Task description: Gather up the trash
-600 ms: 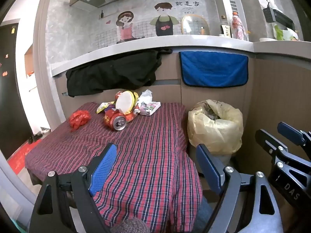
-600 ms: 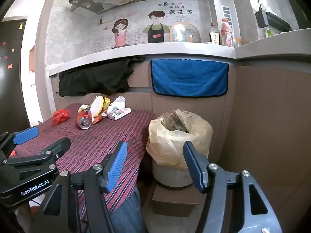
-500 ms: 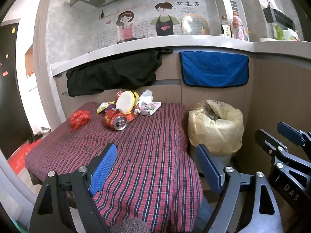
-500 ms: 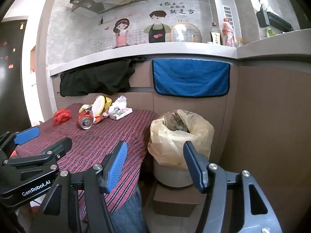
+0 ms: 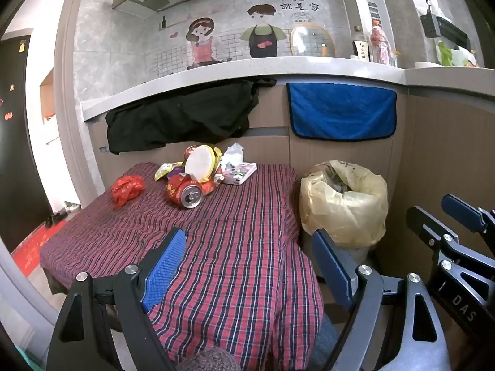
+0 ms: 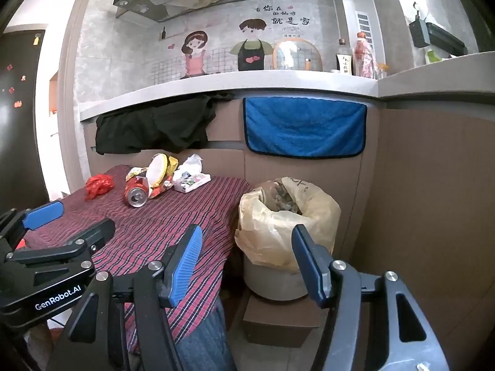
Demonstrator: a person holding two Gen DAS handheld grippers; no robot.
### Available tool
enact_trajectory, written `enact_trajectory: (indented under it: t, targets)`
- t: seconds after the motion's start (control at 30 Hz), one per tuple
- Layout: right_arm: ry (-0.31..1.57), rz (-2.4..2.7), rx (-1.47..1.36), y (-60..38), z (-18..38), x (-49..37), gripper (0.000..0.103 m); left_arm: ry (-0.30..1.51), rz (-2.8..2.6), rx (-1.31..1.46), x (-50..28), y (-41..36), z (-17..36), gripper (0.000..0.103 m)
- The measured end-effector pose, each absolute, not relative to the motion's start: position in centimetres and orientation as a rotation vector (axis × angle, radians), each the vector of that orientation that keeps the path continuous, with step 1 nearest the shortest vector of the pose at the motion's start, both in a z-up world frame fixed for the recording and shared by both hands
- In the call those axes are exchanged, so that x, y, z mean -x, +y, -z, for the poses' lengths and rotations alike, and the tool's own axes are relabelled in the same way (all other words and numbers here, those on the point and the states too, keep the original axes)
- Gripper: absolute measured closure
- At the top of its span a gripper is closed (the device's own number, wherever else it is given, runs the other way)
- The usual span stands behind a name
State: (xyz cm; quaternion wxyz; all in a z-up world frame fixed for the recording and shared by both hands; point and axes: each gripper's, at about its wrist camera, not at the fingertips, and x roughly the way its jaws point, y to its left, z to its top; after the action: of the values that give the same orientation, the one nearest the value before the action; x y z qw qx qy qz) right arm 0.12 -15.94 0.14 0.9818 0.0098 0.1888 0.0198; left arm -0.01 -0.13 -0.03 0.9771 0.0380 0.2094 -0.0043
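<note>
Trash lies at the far end of a table under a red plaid cloth (image 5: 235, 247): a red drink can (image 5: 185, 192) on its side, a crumpled red wrapper (image 5: 127, 188), a round white lid among yellow wrappers (image 5: 200, 164), a white tissue (image 5: 233, 154) and a small flat packet (image 5: 239, 173). A bin lined with a yellow bag (image 5: 343, 207) stands right of the table, also in the right wrist view (image 6: 284, 213). My left gripper (image 5: 247, 266) is open and empty over the table's near end. My right gripper (image 6: 247, 262) is open and empty, near the bin.
A black cloth (image 5: 182, 117) and a blue towel (image 5: 342, 114) hang from the counter ledge behind the table. A brown panel wall (image 6: 427, 191) closes the right side. A dark fridge (image 5: 15, 142) stands at the left. The bin rests on a brown box (image 6: 275, 318).
The right wrist view has shifted slightly, with the bin and table sliding a little to the right. The left gripper has barely moved. Both grippers stay open.
</note>
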Motion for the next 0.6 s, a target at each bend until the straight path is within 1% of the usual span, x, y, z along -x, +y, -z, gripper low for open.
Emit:
enact_trajectory:
  t: [0.6]
  targets:
    - [0.379, -0.043, -0.021, -16.24, -0.37, -0.02, 0.046, 0.419, 0.01, -0.077, -0.01, 0.19, -0.03, 0.02]
